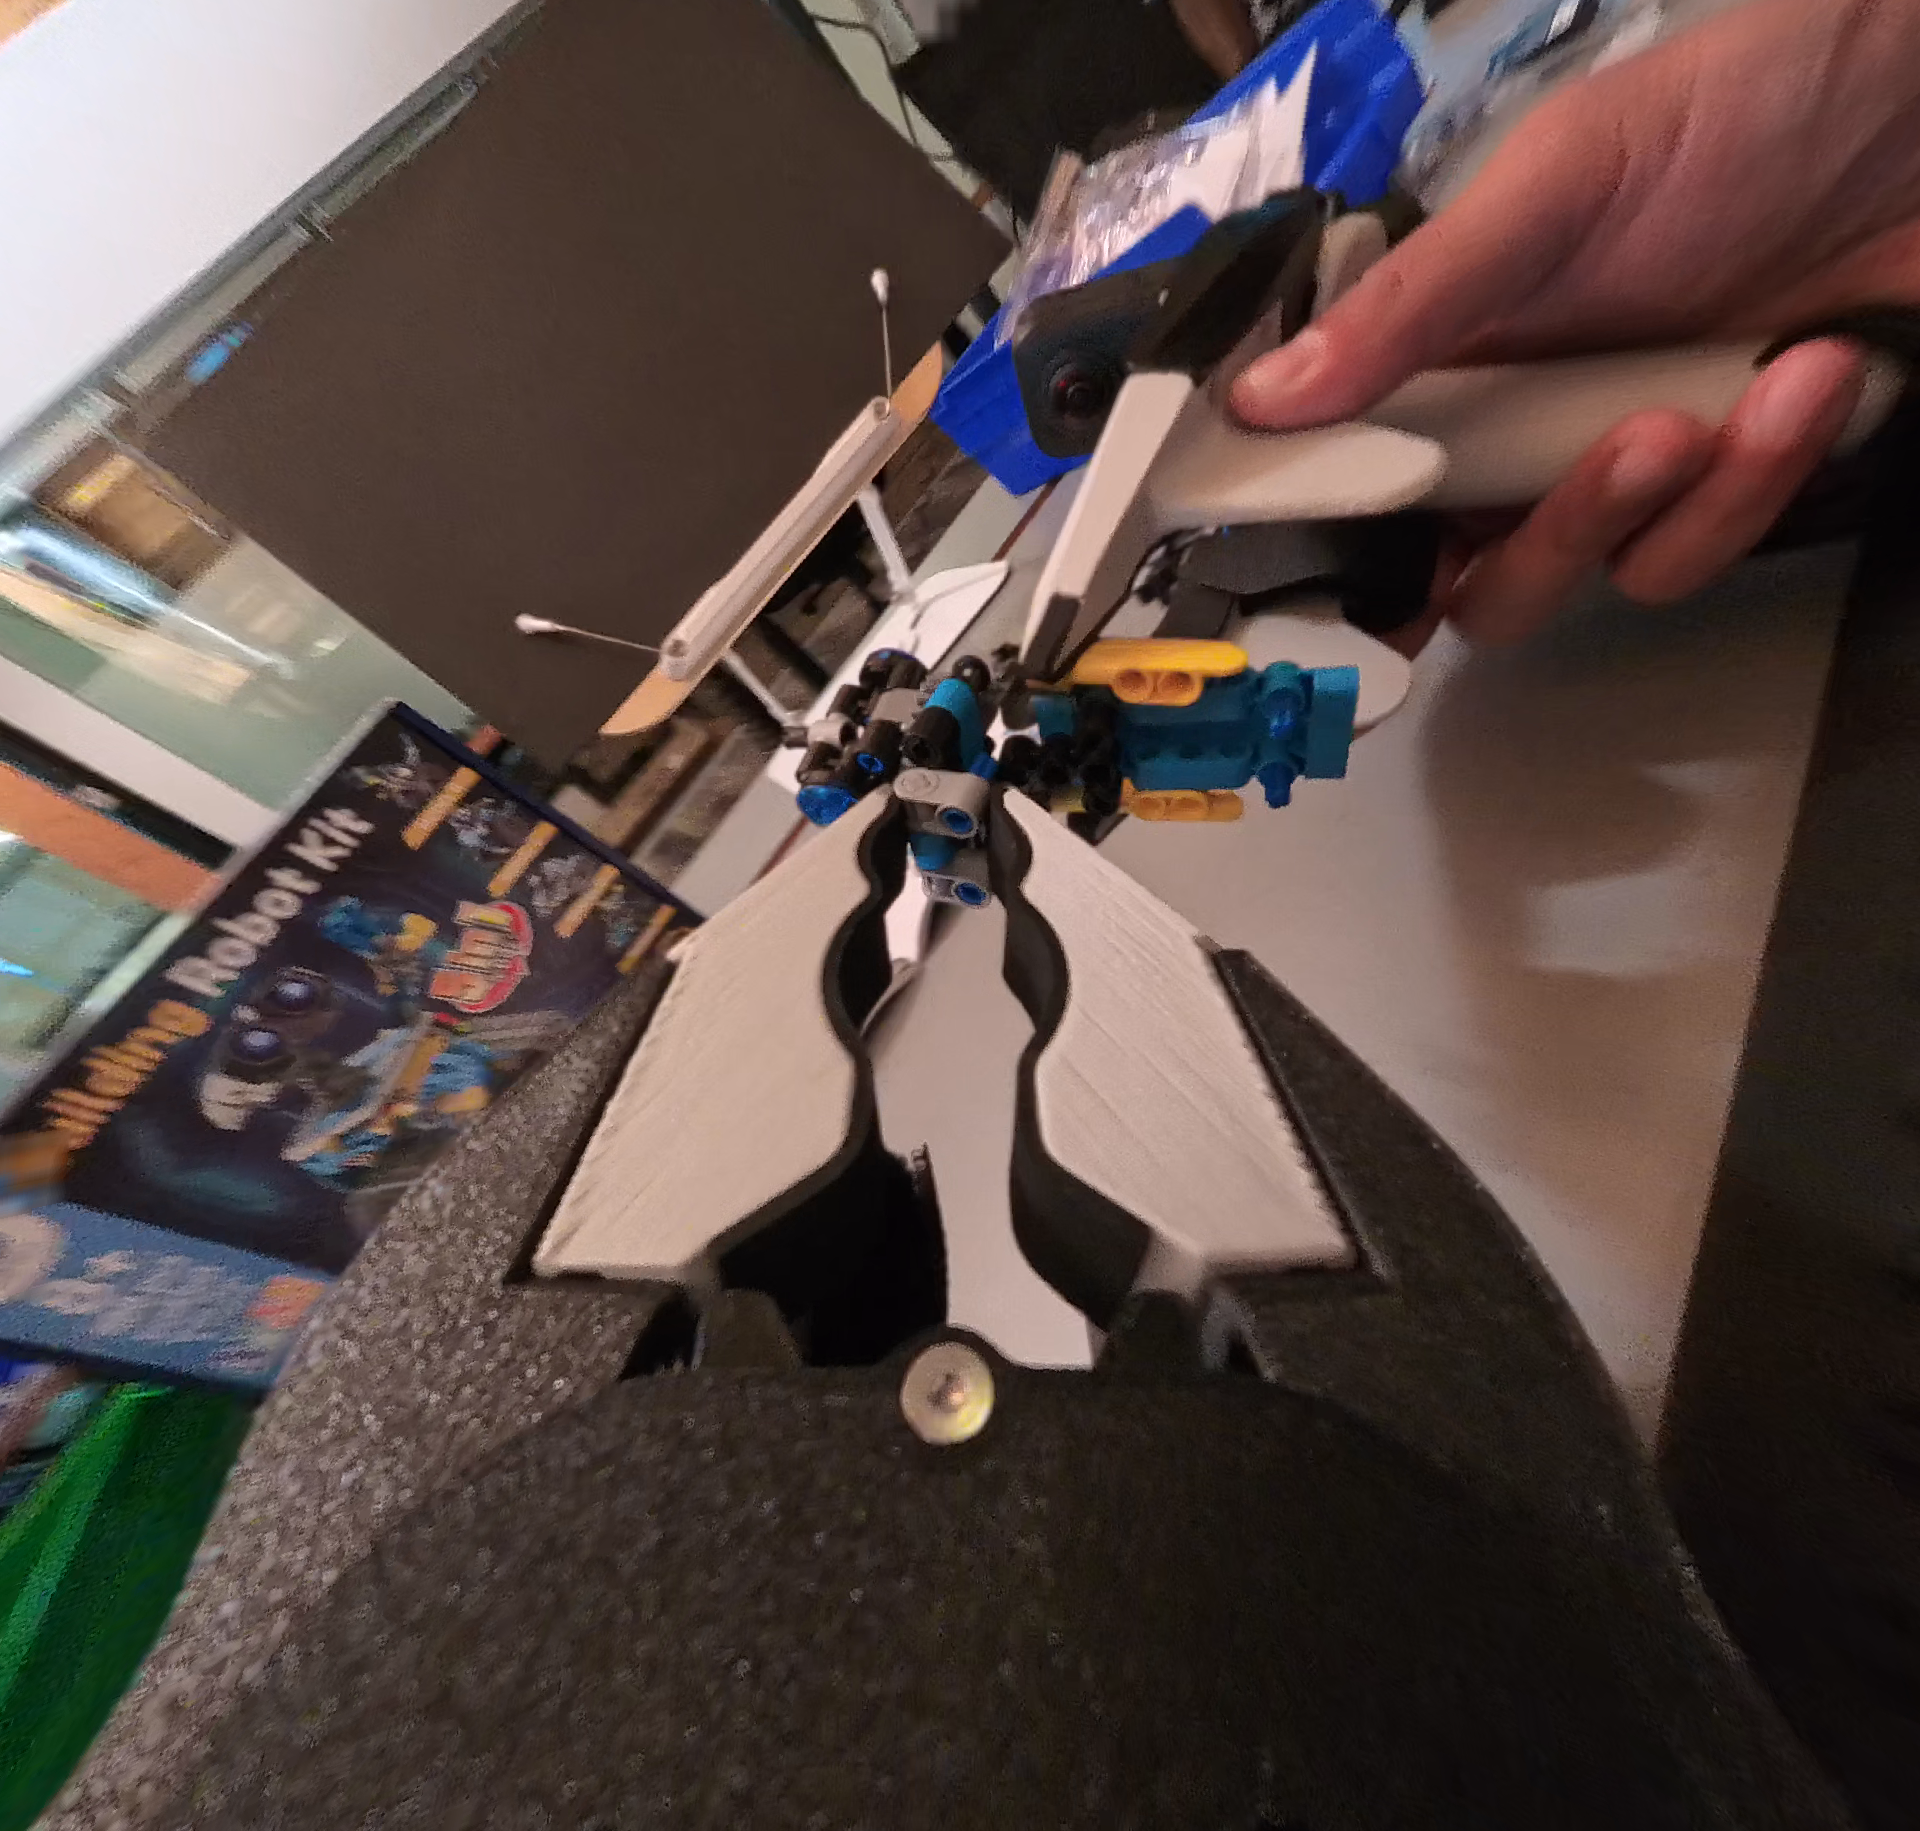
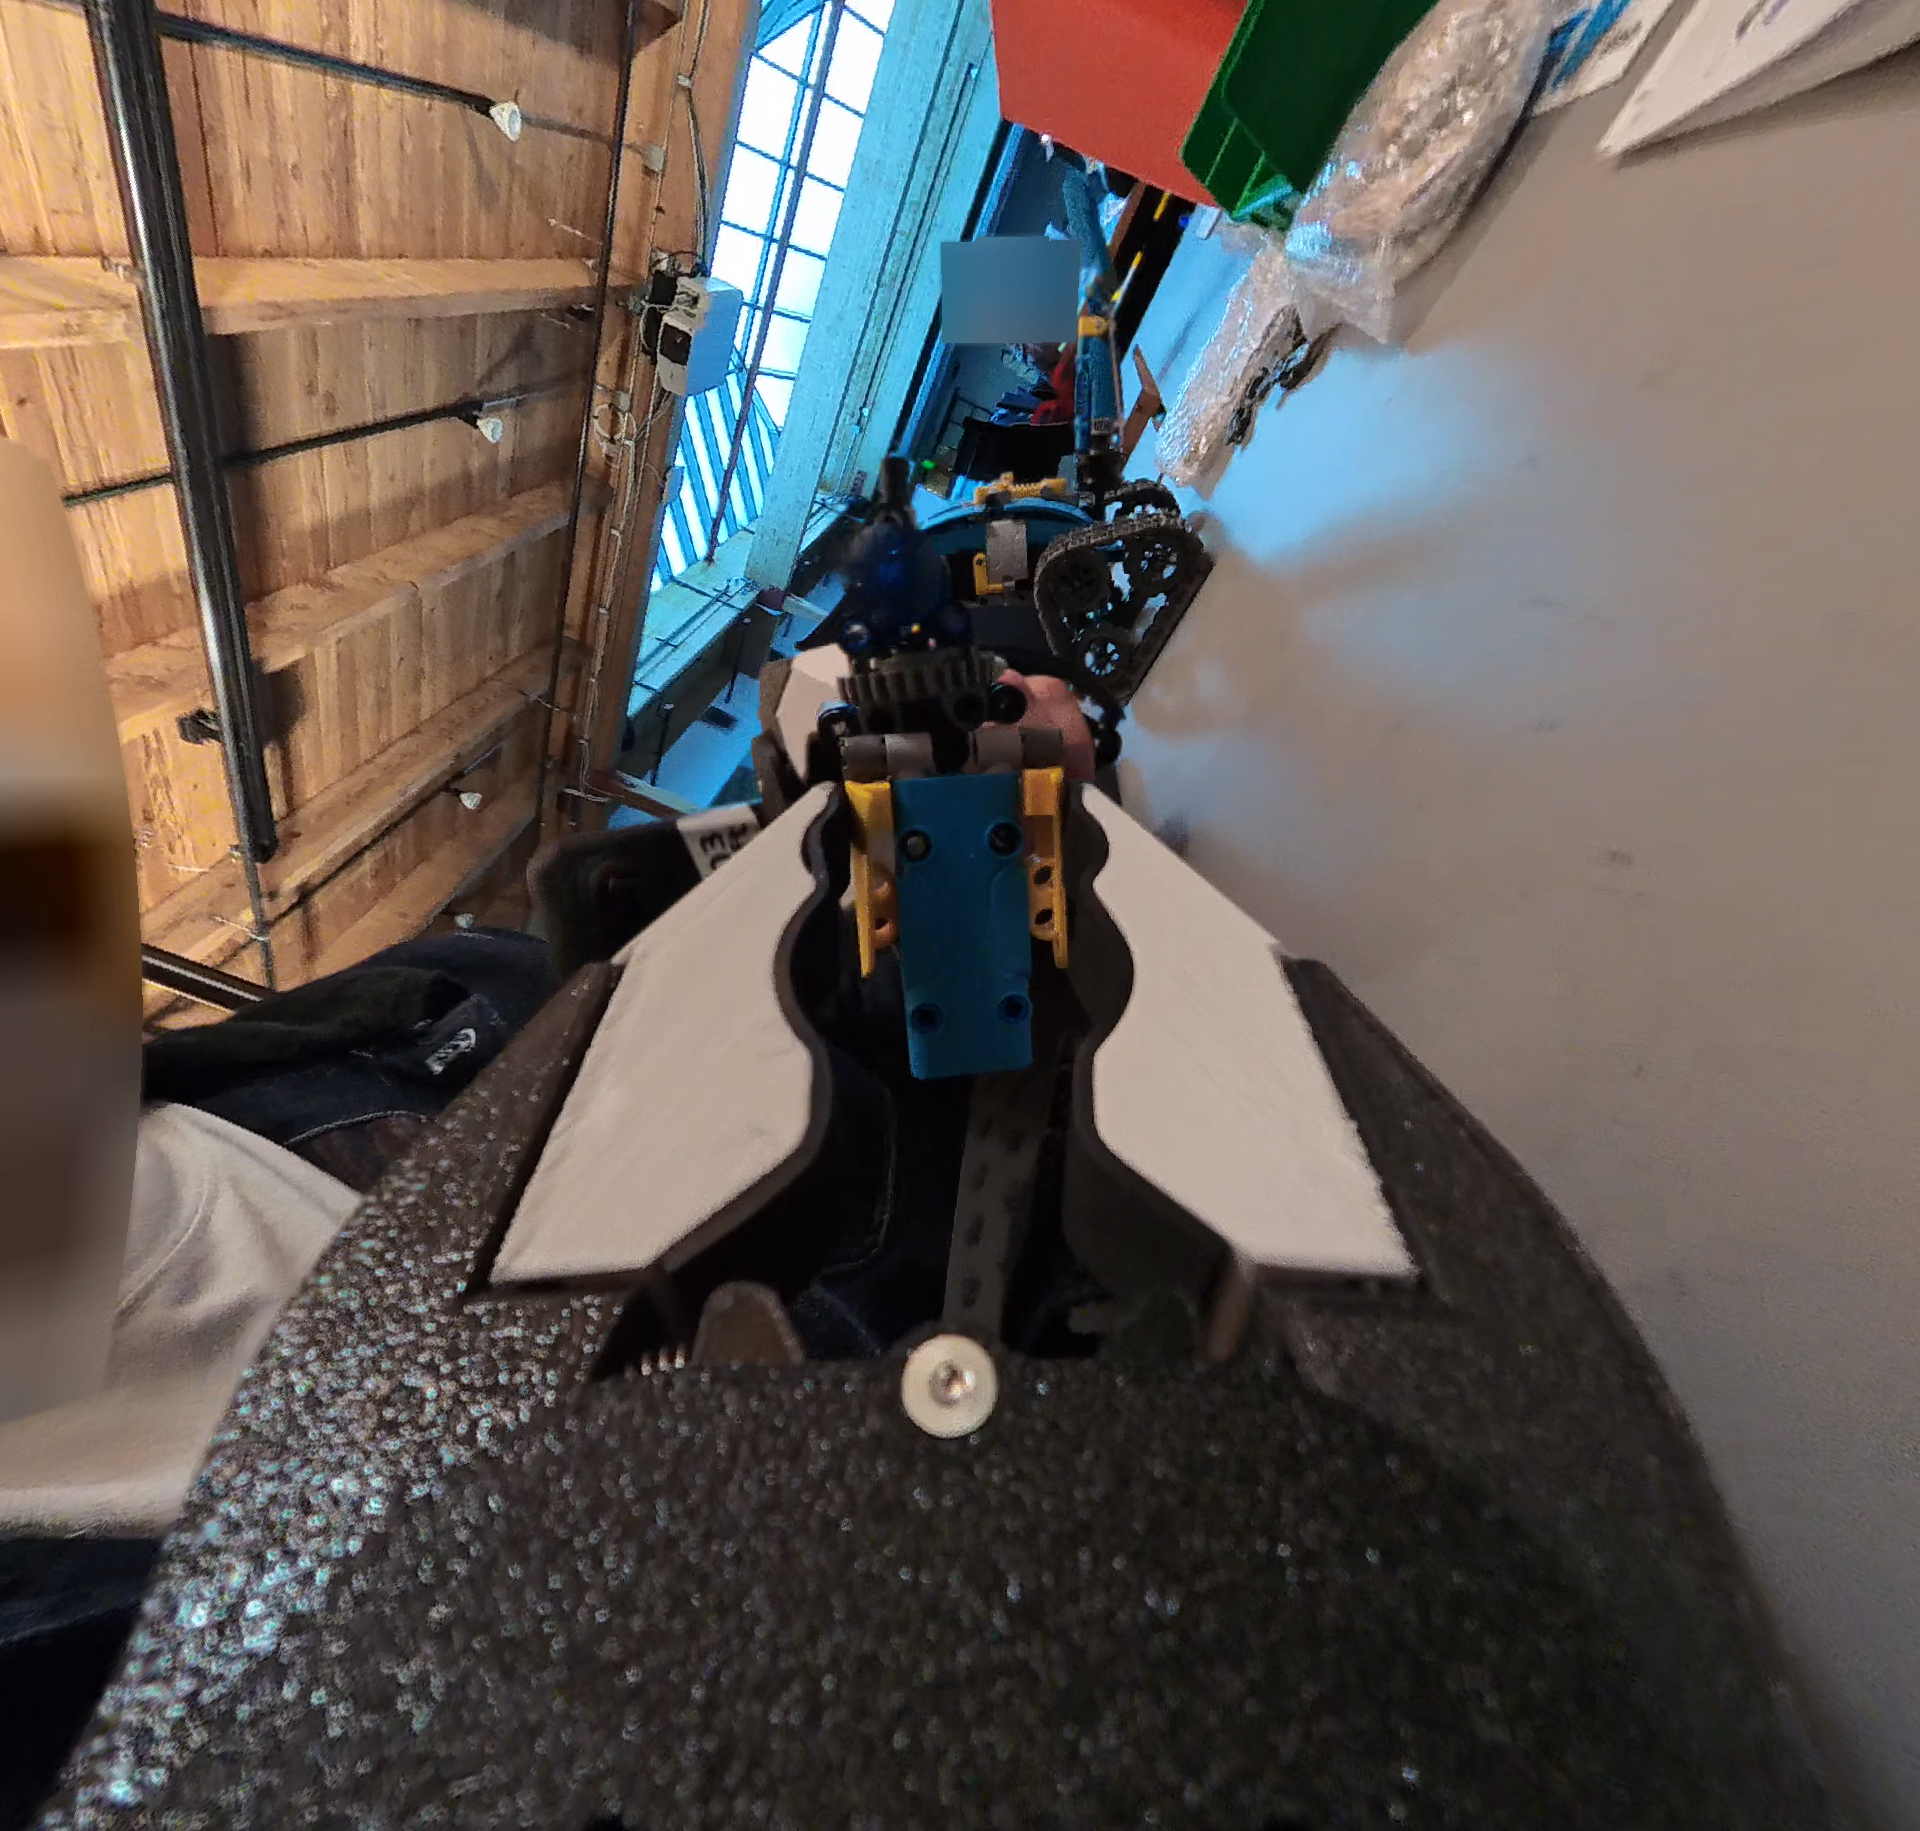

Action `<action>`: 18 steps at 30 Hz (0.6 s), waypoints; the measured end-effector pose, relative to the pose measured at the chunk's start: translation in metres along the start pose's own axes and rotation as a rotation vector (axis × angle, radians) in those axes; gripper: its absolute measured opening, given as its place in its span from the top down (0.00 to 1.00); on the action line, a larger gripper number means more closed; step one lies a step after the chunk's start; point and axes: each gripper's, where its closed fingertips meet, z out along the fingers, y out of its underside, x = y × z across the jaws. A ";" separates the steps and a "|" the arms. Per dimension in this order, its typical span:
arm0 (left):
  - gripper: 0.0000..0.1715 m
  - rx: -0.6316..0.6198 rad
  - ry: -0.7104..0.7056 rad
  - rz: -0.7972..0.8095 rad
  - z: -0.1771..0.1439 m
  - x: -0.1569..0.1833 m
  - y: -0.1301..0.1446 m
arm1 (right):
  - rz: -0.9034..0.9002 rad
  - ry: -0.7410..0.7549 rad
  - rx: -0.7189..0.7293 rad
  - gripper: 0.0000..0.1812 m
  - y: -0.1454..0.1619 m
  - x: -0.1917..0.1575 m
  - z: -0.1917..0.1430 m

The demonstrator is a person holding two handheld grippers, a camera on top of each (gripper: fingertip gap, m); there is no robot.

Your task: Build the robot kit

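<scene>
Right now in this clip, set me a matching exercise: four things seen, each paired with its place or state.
Things:
1. left gripper
2. right gripper
3. tracked model
4. kit box

States:
A. stands on the white table, ungripped
B. shut on the grey-black end of the brick model
C. left of the left gripper
D. shut on its teal-yellow end

Pairs: 1-B, 2-D, 3-A, 4-C
</scene>
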 end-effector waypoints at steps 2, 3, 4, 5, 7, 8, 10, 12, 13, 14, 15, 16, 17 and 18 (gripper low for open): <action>0.91 0.038 0.042 -0.134 -0.003 -0.006 0.000 | -0.069 0.018 0.006 0.78 -0.003 -0.005 -0.002; 0.91 0.060 0.064 -0.188 -0.005 -0.008 -0.002 | -0.095 0.024 0.016 0.78 -0.006 -0.007 -0.003; 0.92 0.091 0.109 -0.233 -0.006 -0.005 -0.004 | -0.105 0.029 0.017 0.78 -0.006 -0.007 -0.004; 0.92 0.114 0.132 -0.263 -0.008 -0.004 -0.007 | -0.097 0.025 0.014 0.78 -0.006 -0.007 -0.005; 0.92 0.117 0.135 -0.240 -0.008 -0.003 -0.006 | -0.062 -0.019 0.012 0.78 -0.006 -0.011 -0.004; 0.91 0.103 0.132 -0.217 -0.007 -0.002 -0.004 | -0.055 -0.012 0.001 0.78 -0.004 -0.010 -0.003; 0.92 0.084 0.131 -0.174 -0.005 0.002 -0.001 | -0.058 0.020 -0.027 0.78 0.001 -0.004 -0.001; 0.92 0.084 0.110 -0.134 -0.005 0.002 -0.002 | -0.047 0.005 -0.022 0.78 0.001 -0.005 -0.001; 0.92 0.072 0.102 -0.106 -0.005 0.003 0.000 | -0.038 0.011 -0.022 0.78 0.001 -0.004 -0.001; 0.92 0.053 0.094 -0.073 -0.003 0.005 0.003 | -0.036 0.034 -0.023 0.78 0.002 0.001 -0.001; 0.91 0.044 0.083 -0.044 -0.002 0.006 0.004 | -0.035 0.049 -0.029 0.78 0.003 0.003 -0.001; 0.91 0.046 0.072 -0.019 -0.003 0.006 0.003 | -0.033 0.044 -0.030 0.78 0.003 0.002 -0.001; 0.91 0.047 0.069 -0.007 -0.003 0.006 0.003 | -0.035 0.042 -0.032 0.78 0.003 0.002 -0.002; 0.91 0.041 0.074 -0.002 -0.003 0.007 0.004 | -0.041 0.052 -0.040 0.78 0.004 0.003 -0.002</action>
